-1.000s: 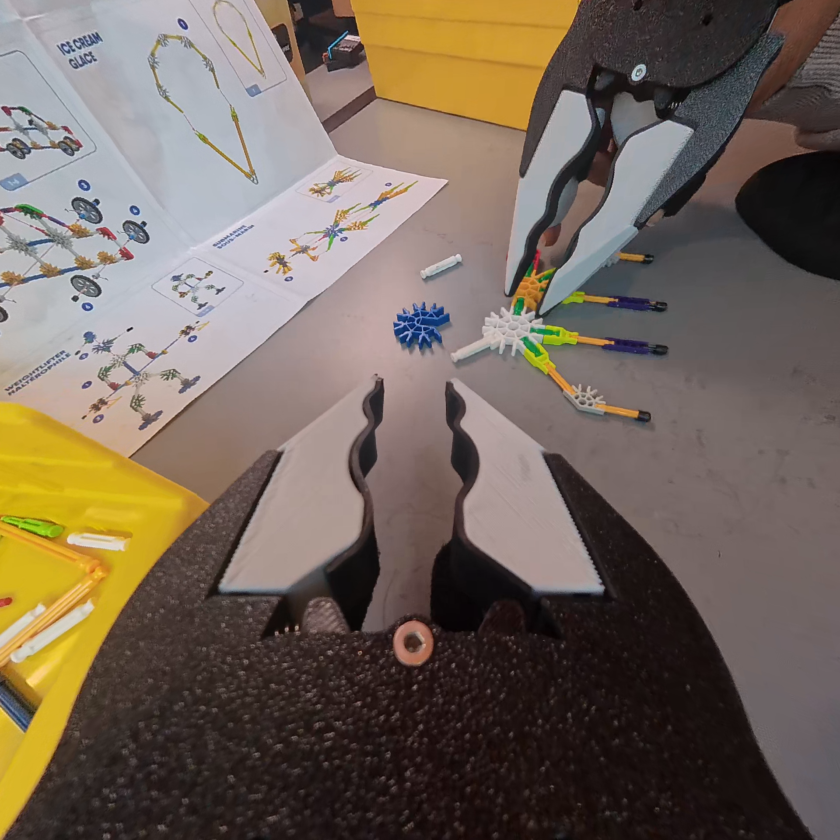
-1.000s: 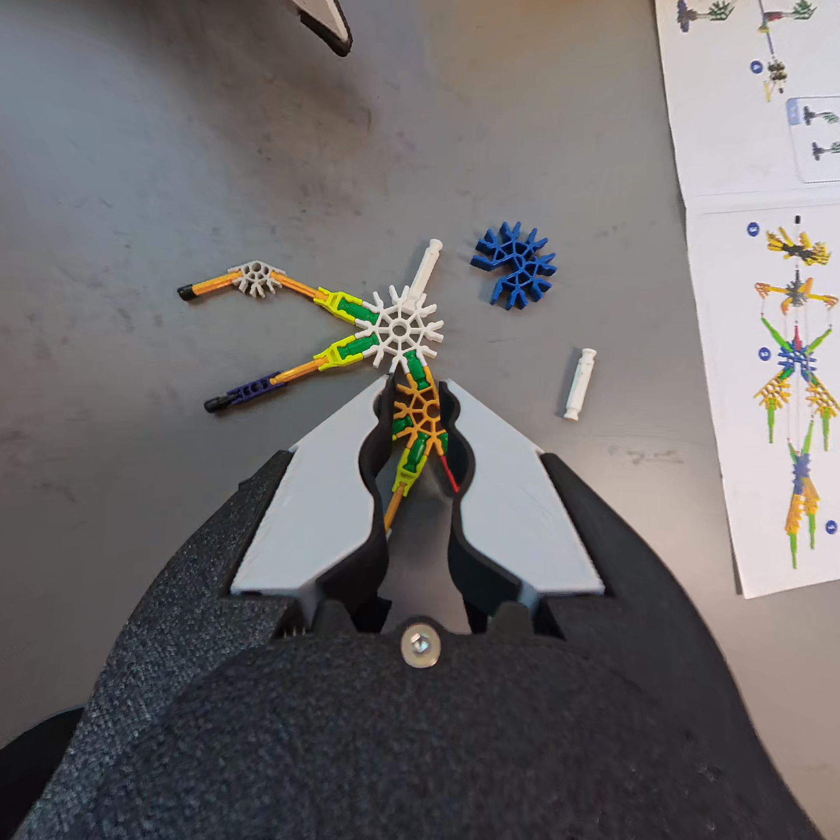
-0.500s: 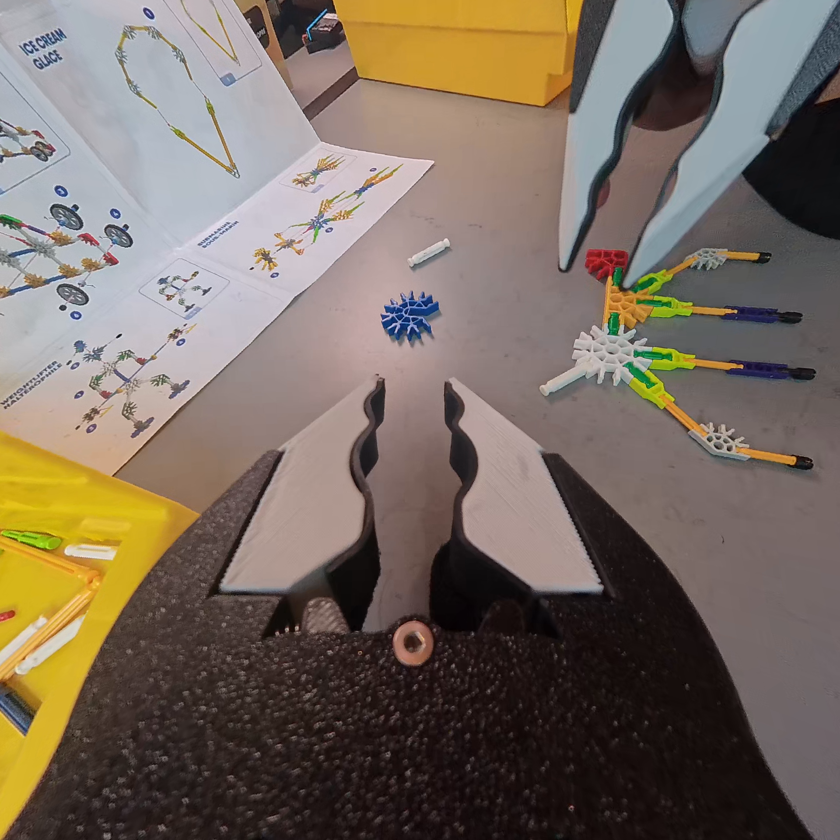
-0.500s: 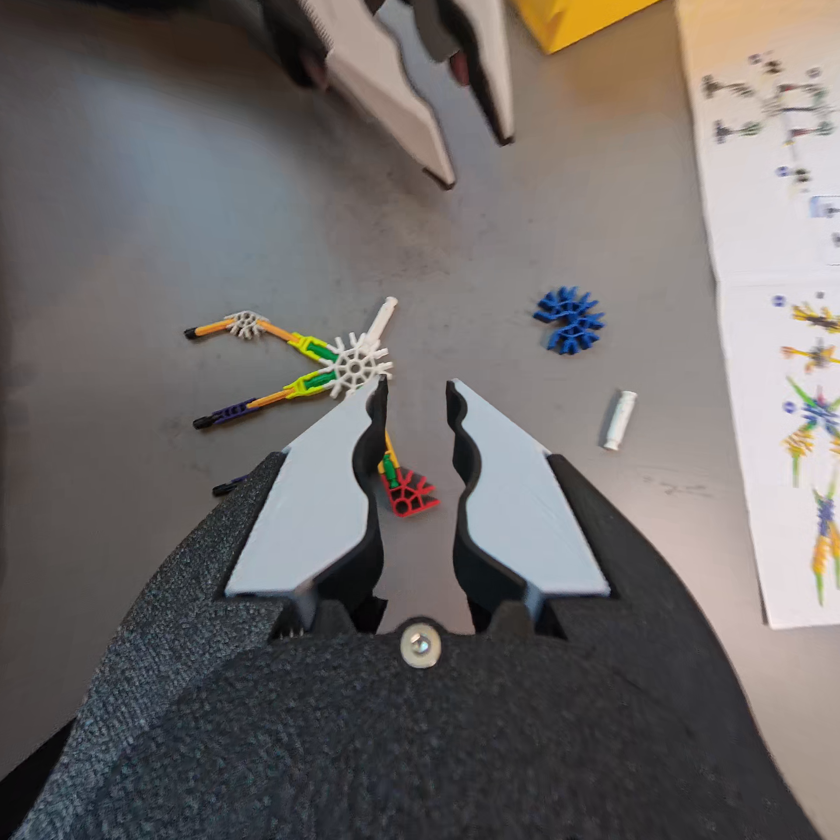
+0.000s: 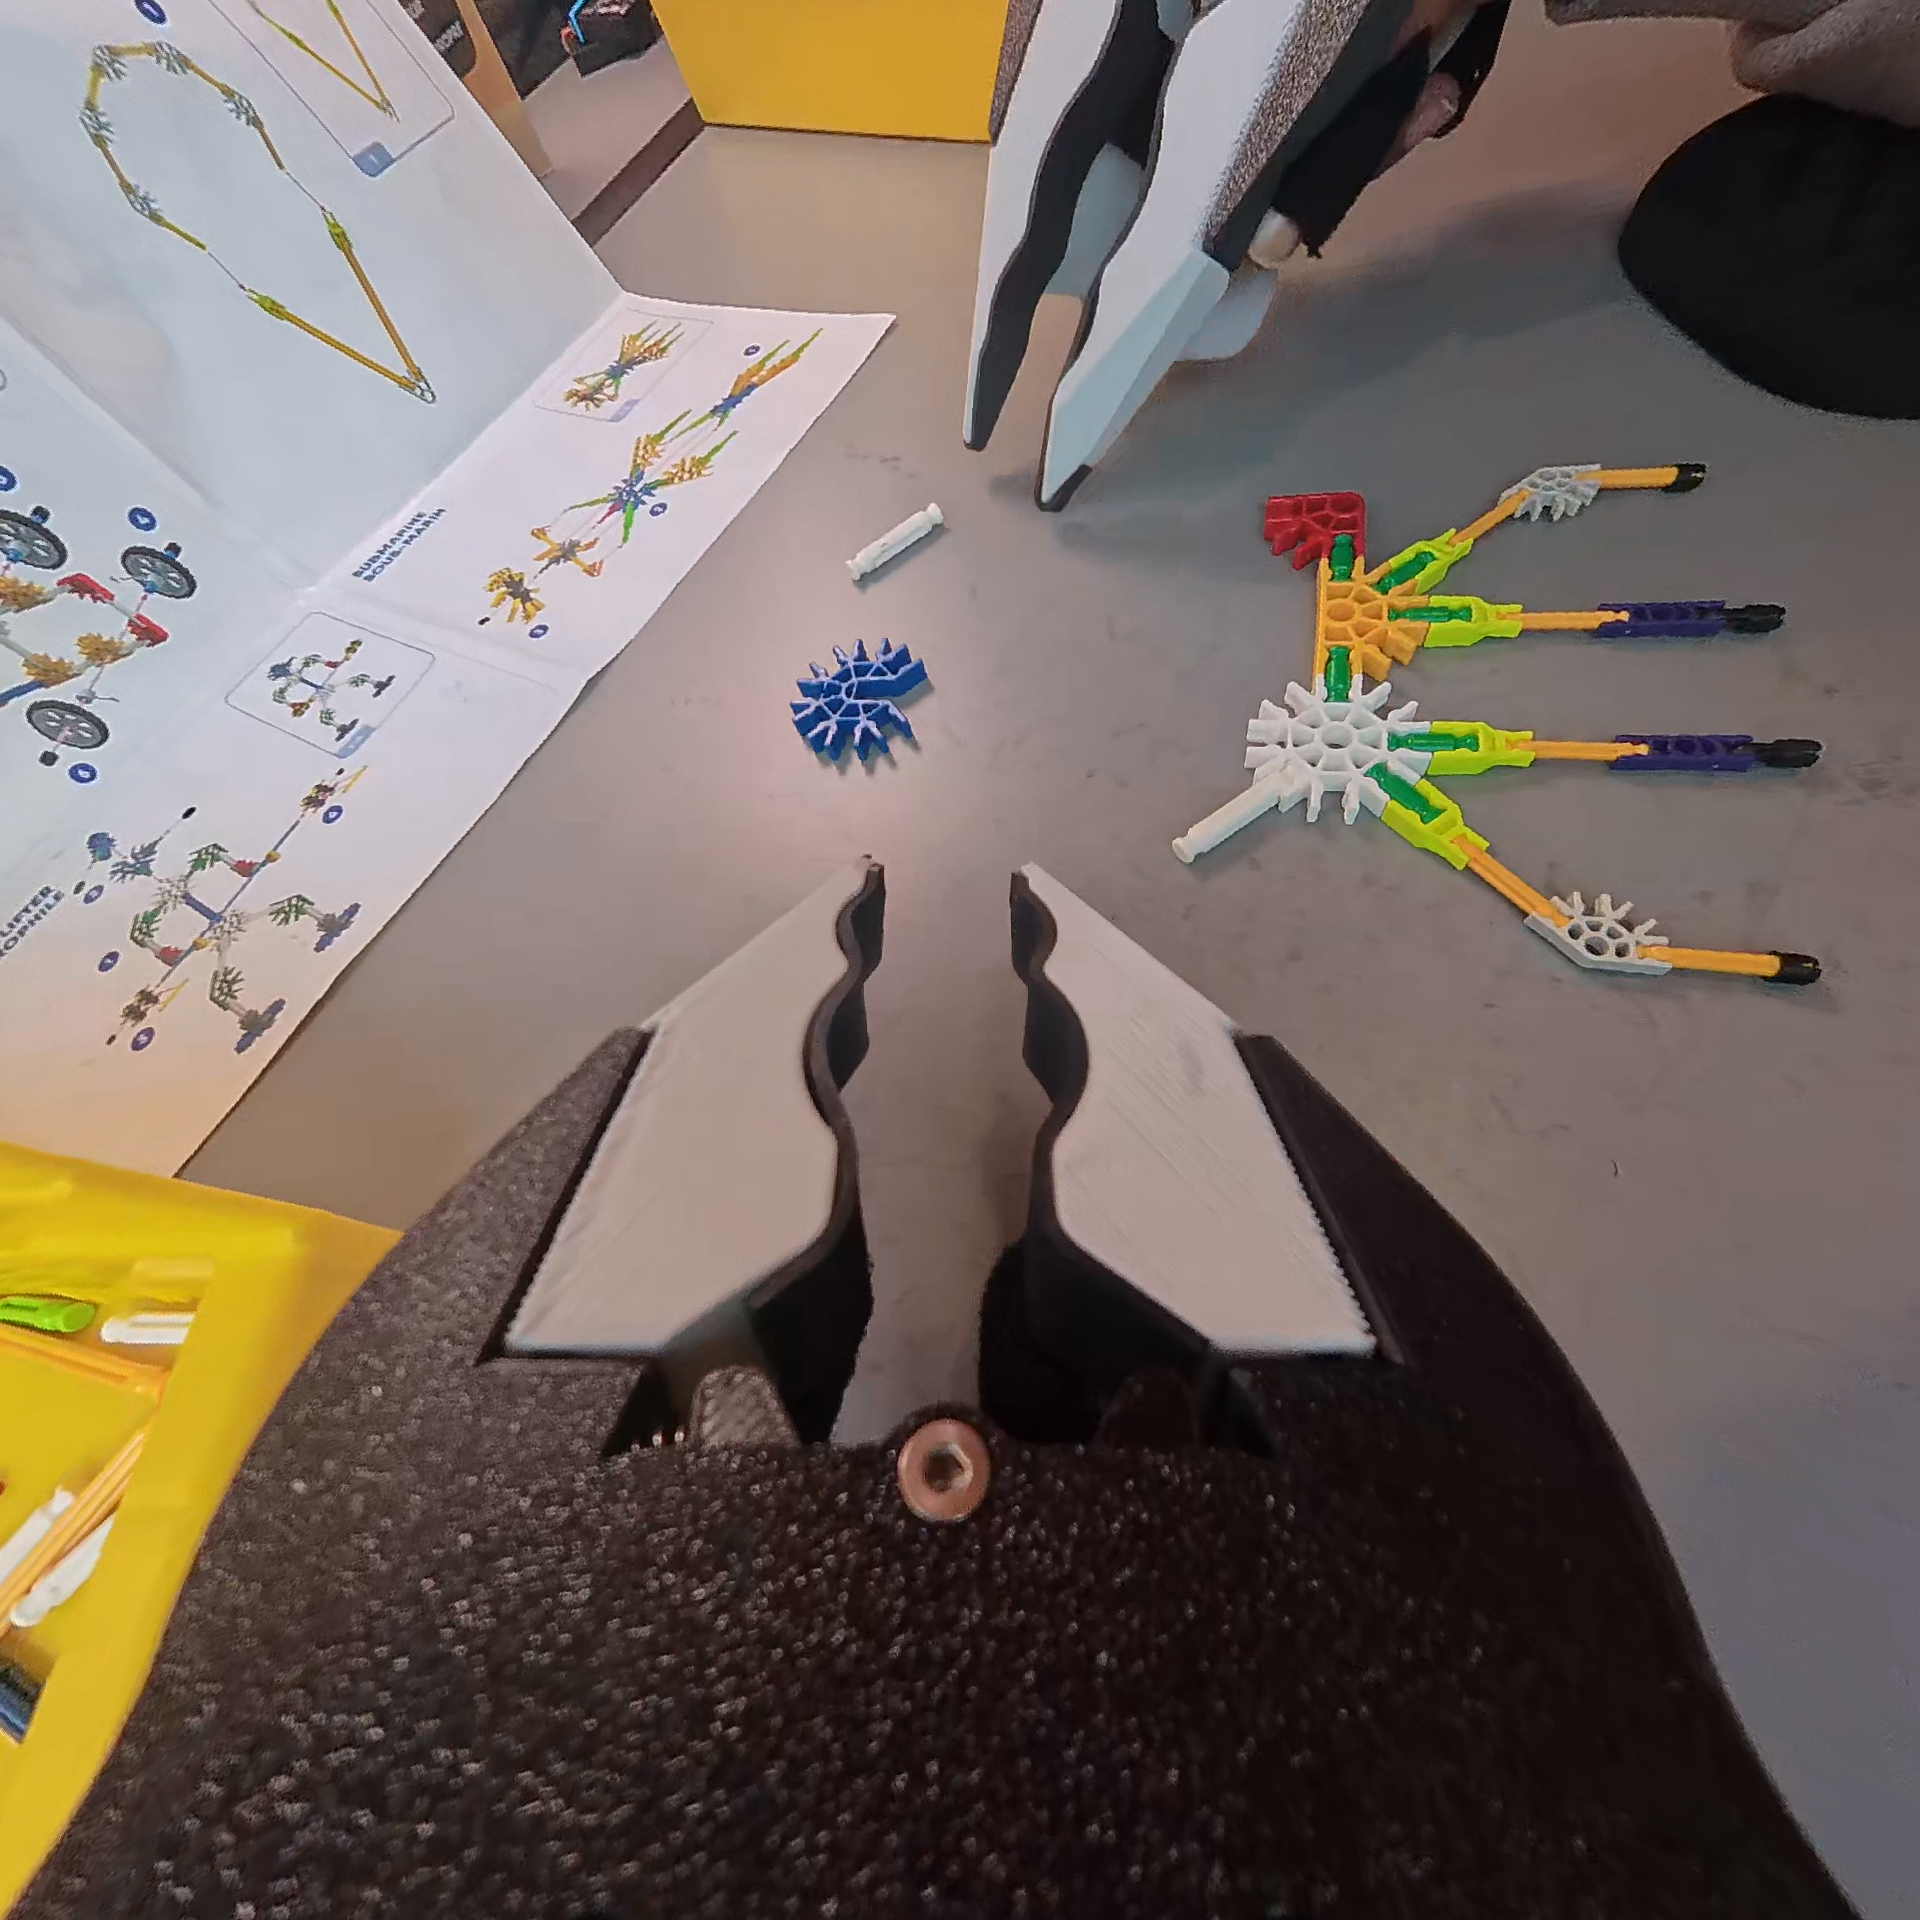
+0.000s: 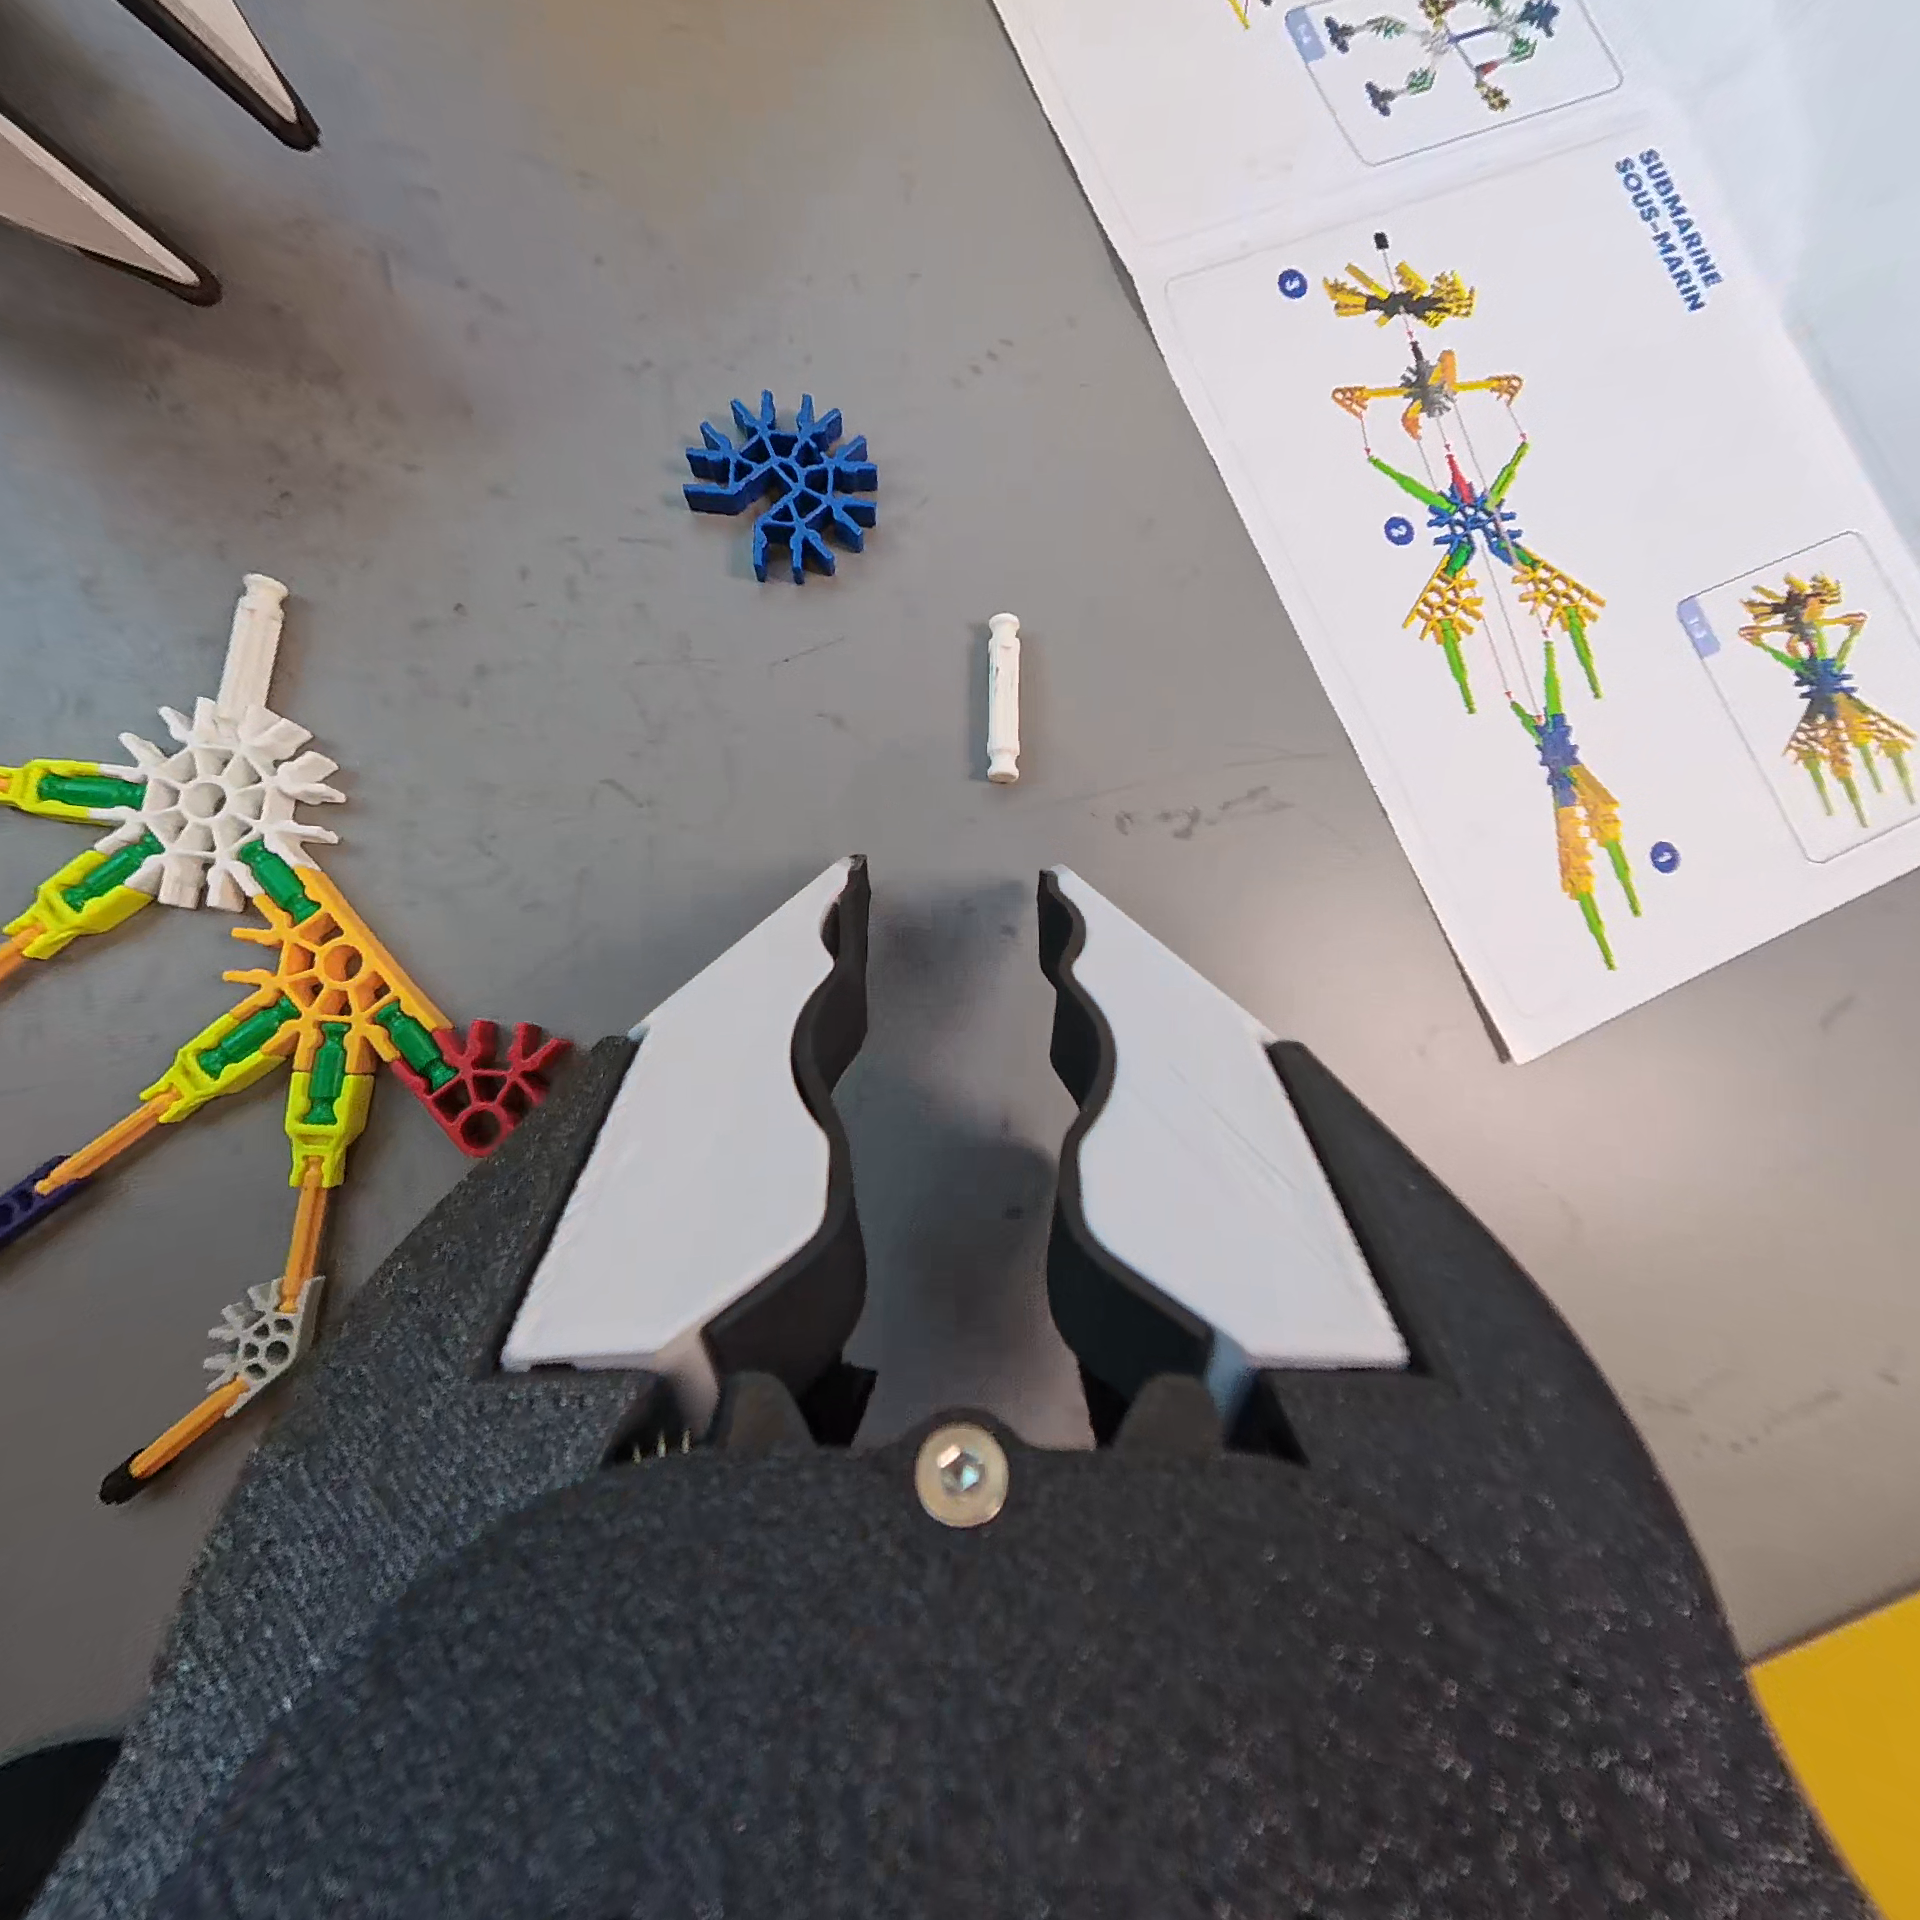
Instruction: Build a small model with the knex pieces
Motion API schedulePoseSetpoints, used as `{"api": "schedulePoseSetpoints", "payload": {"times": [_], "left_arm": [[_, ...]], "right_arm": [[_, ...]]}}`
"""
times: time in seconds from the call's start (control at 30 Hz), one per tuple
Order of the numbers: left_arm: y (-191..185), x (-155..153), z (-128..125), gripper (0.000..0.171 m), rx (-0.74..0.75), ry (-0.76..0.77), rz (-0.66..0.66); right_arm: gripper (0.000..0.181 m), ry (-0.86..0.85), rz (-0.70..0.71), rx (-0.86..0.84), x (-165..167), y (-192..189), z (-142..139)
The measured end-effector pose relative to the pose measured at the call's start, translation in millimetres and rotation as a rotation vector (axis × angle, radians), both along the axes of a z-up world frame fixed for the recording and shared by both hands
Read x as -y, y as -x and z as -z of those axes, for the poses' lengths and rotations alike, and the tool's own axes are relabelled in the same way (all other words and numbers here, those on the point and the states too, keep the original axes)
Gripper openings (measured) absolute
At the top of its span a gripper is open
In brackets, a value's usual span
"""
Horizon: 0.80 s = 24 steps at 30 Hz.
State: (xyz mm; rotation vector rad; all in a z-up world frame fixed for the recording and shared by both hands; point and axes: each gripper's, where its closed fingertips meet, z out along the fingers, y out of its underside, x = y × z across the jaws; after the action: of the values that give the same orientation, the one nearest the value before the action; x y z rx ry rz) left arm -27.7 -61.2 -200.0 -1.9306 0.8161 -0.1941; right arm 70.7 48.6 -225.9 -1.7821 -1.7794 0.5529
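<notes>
The right gripper [image 6: 954,873] hangs empty, jaws parted, the white rod [image 6: 1003,694] just ahead of them. The left gripper [image 5: 943,878] is likewise parted and empty, the blue connector [image 5: 858,698] ahead. A rod this thin wants centred jaws.

Right tongs [image 6: 954,875] agape, empty; white rod [image 6: 1003,696] just ahead, blue connector [image 6: 787,484] beyond.

one blue connector [image 6: 784,486], one loose white rod [image 6: 1003,694]
</notes>
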Motion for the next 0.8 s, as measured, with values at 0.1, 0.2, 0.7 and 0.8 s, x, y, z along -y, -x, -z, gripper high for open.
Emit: {"api": "schedulePoseSetpoints", "payload": {"times": [0.1, 0.2, 0.7, 0.8], "left_arm": [[-1, 1, 1, 0.024, -0.007, 0.001, 0.007], [-2, 1, 2, 0.024, -0.009, 0.004, 0.011], [-2, 1, 7, 0.024, -0.026, 0.03, 0.017], [-2, 1, 7, 0.024, -0.029, 0.031, 0.015]], "right_arm": [[0.031, 0.027, 0.005, -0.007, 0, 1, 2], [0.03, 0.06, 0.008, -0.018, 0, 2, 3], [0.009, 0.067, 0.001, -0.006, -3, 15, 3], [0.021, 0.067, 0.026, -0.026, -8, 19, 1]]}}
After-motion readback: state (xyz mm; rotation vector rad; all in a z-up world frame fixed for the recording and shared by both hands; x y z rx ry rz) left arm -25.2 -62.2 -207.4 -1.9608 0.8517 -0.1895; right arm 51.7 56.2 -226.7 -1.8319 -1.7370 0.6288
